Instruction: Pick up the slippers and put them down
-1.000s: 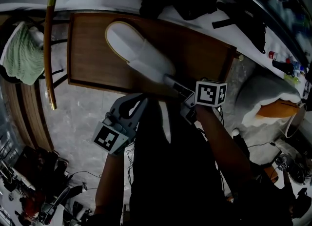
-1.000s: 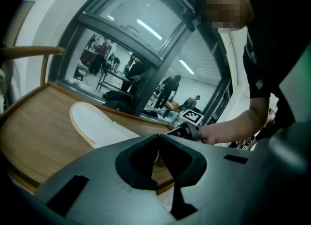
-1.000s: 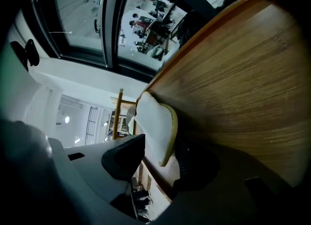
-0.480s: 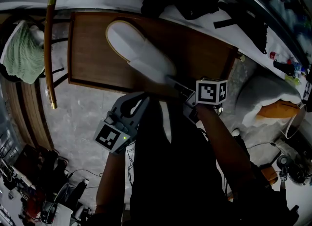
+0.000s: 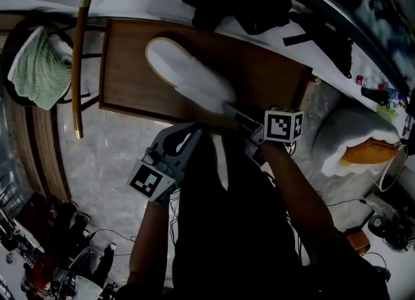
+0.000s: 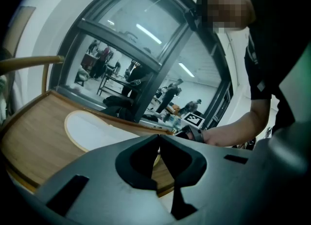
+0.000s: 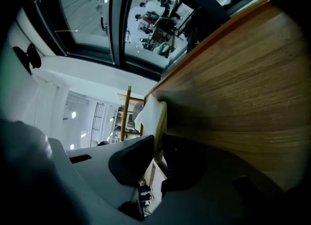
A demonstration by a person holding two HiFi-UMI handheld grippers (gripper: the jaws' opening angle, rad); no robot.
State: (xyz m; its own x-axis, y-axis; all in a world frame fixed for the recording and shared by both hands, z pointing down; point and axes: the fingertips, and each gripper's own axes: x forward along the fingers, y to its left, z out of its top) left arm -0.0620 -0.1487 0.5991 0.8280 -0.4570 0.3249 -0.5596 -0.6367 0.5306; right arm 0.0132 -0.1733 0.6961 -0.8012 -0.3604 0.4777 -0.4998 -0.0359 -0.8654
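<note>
**Right tool clamped on the slipper's near end, left tool shut and empty**

A white flat slipper with a tan rim (image 5: 188, 75) lies on the dark brown wooden worktop with a raised edge (image 5: 130, 65). It runs aslant, with its rounded end toward the far left corner and its other end at the near edge.

The right tool (image 5: 235, 112) reaches over that near edge and meets the slipper's near end. In the right gripper view, the slipper (image 7: 153, 114) stands edge-on between the two dark pads of the right tool (image 7: 158, 146). The jaws have just been closing and now pinch its thin tan-rimmed edge. The wood grain of the worktop (image 7: 243, 88) fills the right of that view. The slipper itself rests on the wood.

The left tool (image 5: 192, 135) hangs just short of the worktop's near edge, over the pale stone floor (image 5: 117, 143), and points toward the slipper without touching it. In the left gripper view, the jaws of the left tool (image 6: 158, 139) stand together, tips meeting, with nothing between them. Beyond them lie the slipper (image 6: 95, 129) and the worktop (image 6: 34, 136).

To the left of the worktop a green knitted cloth (image 5: 39, 65) is draped over a seat beside a light wooden rail (image 5: 78, 65). To the right lies a white cushion (image 5: 353, 133).
</note>
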